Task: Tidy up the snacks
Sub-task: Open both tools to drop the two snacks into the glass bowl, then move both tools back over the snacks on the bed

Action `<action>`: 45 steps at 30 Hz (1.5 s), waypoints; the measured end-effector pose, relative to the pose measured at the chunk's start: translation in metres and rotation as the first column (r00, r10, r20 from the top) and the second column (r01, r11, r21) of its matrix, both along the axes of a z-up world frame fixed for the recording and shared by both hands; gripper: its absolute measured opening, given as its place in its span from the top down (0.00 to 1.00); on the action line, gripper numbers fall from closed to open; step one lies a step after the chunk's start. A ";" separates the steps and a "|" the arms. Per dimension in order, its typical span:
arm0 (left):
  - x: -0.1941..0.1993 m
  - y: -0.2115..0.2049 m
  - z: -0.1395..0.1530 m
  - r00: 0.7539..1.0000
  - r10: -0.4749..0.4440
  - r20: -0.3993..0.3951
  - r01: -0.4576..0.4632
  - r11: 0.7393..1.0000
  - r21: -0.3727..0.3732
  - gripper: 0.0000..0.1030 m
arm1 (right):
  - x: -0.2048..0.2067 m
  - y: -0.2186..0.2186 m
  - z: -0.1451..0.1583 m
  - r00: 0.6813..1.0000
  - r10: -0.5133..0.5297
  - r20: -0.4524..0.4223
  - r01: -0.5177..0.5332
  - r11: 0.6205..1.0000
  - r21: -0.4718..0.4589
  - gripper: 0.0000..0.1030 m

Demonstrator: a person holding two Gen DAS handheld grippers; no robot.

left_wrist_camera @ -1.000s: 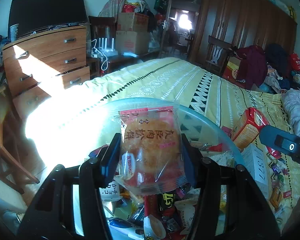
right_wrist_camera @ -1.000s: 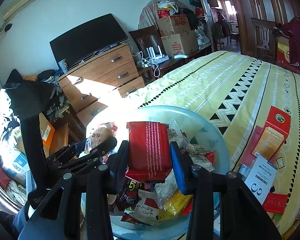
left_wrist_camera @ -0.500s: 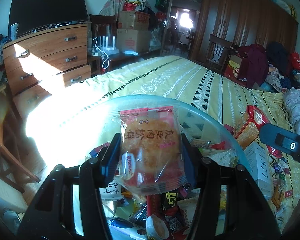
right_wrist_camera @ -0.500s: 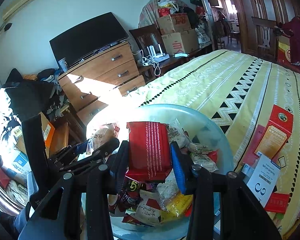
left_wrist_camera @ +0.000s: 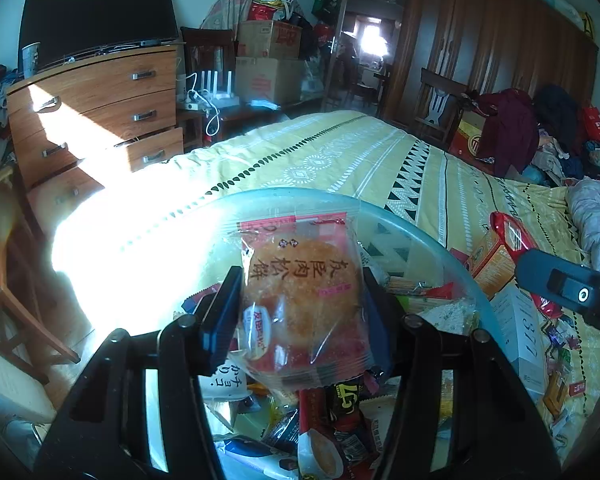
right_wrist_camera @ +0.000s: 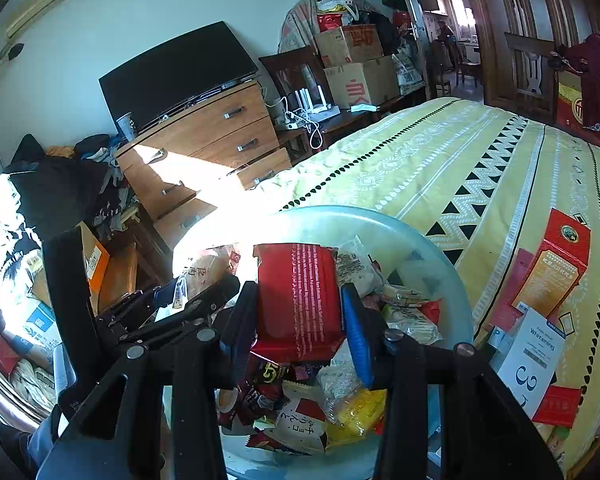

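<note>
My left gripper point(left_wrist_camera: 300, 312) is shut on a clear-wrapped round golden pastry point(left_wrist_camera: 304, 300) with a red band and dark characters, held above a pale blue plastic basin point(left_wrist_camera: 420, 236). In the right wrist view my right gripper point(right_wrist_camera: 300, 312) is shut on a red snack packet point(right_wrist_camera: 296, 300) with fine white print, over the same basin point(right_wrist_camera: 440, 256). The basin is filled with several mixed snack packets point(right_wrist_camera: 332, 412). The left gripper point(right_wrist_camera: 180, 304) with its pastry shows at the left of the right wrist view; the right gripper's body point(left_wrist_camera: 568, 292) shows at the right edge of the left wrist view.
The basin sits on a yellow patterned bedspread point(right_wrist_camera: 460, 160). Red and orange boxes point(right_wrist_camera: 552, 268) and a white box point(right_wrist_camera: 532, 344) lie right of it. A wooden dresser point(right_wrist_camera: 204, 144) with a television stands left of the bed. Clothes pile up at the bed's far right point(left_wrist_camera: 560, 148).
</note>
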State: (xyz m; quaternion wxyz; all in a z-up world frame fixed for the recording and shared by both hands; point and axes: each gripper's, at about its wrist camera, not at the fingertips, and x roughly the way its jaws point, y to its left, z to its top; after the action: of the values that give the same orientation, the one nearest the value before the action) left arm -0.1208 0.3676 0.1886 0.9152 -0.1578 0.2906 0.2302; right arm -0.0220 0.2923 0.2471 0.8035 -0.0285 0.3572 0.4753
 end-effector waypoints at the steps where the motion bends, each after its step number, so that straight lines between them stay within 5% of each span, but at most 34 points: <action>1: 0.000 -0.001 -0.001 1.000 0.000 0.000 0.000 1.000 0.000 0.45 | 0.000 0.001 -0.001 1.000 0.002 -0.001 -0.002 1.000 -0.001 0.55; 11: 0.003 -0.001 -0.005 1.000 -0.013 -0.017 0.013 1.000 -0.008 0.38 | -0.001 0.002 -0.009 1.000 0.008 -0.019 -0.008 1.000 -0.006 0.50; 14: 0.001 -0.001 -0.005 1.000 0.003 -0.015 -0.003 1.000 0.005 0.18 | -0.001 0.000 -0.010 1.000 0.004 -0.026 -0.004 1.000 -0.004 0.44; 19: -0.002 -0.009 -0.002 1.000 0.011 -0.016 -0.010 0.999 0.047 0.05 | -0.007 -0.011 -0.007 1.000 -0.024 -0.006 0.024 1.000 -0.007 0.18; 25: -0.005 -0.022 0.005 1.000 0.021 -0.018 -0.020 0.998 0.064 0.05 | -0.044 -0.047 0.017 0.985 -0.070 0.158 0.071 0.997 0.002 0.16; 31: -0.018 -0.058 0.032 0.993 -0.054 0.109 0.046 0.996 0.072 0.05 | -0.103 -0.136 0.031 0.891 -0.206 0.404 0.202 0.978 0.053 0.00; 37: -0.008 -0.147 0.039 0.940 -0.315 0.134 0.299 0.946 0.129 0.06 | -0.108 -0.243 -0.059 0.929 -0.313 0.194 0.341 0.931 -0.132 0.00; 41: 0.011 -0.198 0.019 0.894 -0.441 0.076 0.434 0.896 0.096 0.06 | -0.102 -0.314 -0.114 0.904 -0.426 0.044 0.426 0.881 -0.207 0.00; 45: 0.030 -0.213 0.001 0.874 -0.485 0.028 0.485 0.874 0.020 0.06 | -0.079 -0.340 -0.137 0.917 -0.398 0.004 0.385 0.884 -0.266 0.00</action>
State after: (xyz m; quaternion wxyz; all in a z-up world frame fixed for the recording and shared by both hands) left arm -0.0912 0.1547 0.1895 0.9492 -0.0778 0.3048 -0.0072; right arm -0.1008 -0.0478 0.1101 0.8628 -0.0494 0.4350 0.2527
